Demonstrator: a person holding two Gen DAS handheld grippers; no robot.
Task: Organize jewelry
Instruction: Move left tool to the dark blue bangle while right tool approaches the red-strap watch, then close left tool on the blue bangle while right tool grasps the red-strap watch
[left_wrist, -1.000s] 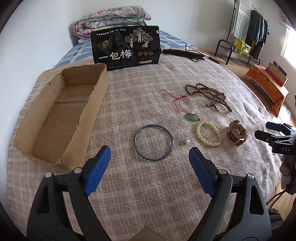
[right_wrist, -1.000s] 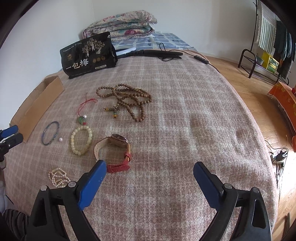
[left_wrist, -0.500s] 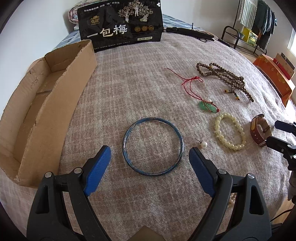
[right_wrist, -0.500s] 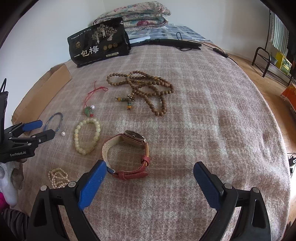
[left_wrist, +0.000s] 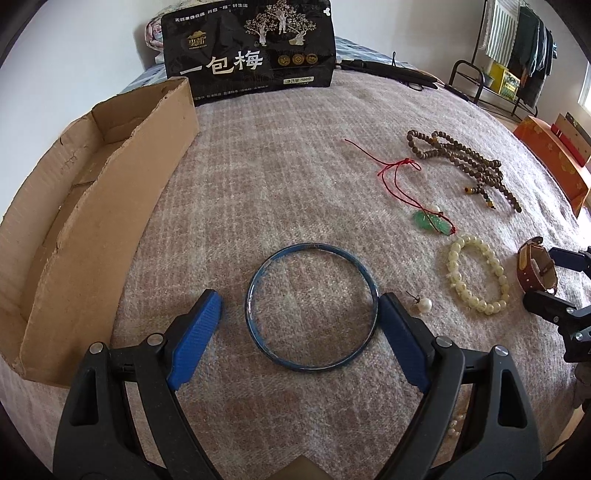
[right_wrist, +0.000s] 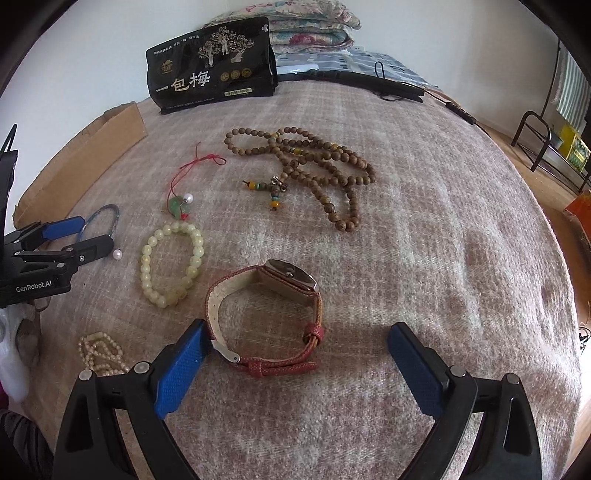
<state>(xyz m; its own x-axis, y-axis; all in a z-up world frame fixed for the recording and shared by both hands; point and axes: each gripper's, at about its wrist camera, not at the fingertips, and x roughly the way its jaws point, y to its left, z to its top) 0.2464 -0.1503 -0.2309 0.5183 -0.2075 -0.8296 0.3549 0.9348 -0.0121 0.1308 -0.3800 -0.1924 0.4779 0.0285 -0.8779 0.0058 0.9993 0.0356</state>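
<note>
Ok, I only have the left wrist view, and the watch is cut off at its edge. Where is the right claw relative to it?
Observer: The right claw is open, and the near end of the watch sits between its pads, close to the left one.
Operator: Is the strap fastened?
Observer: Yes, it is buckled into a loop and lies on its side.
Operator: Anything else I can't see?
Observer: A pearl strand lies coiled on the blanket, nearer the person than the pale bracelet.

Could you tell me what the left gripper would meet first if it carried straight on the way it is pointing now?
Most likely the blue bangle: it lies flat on the blanket between the open fingers of the left gripper. How much gap remains above it is hard to judge.
</note>
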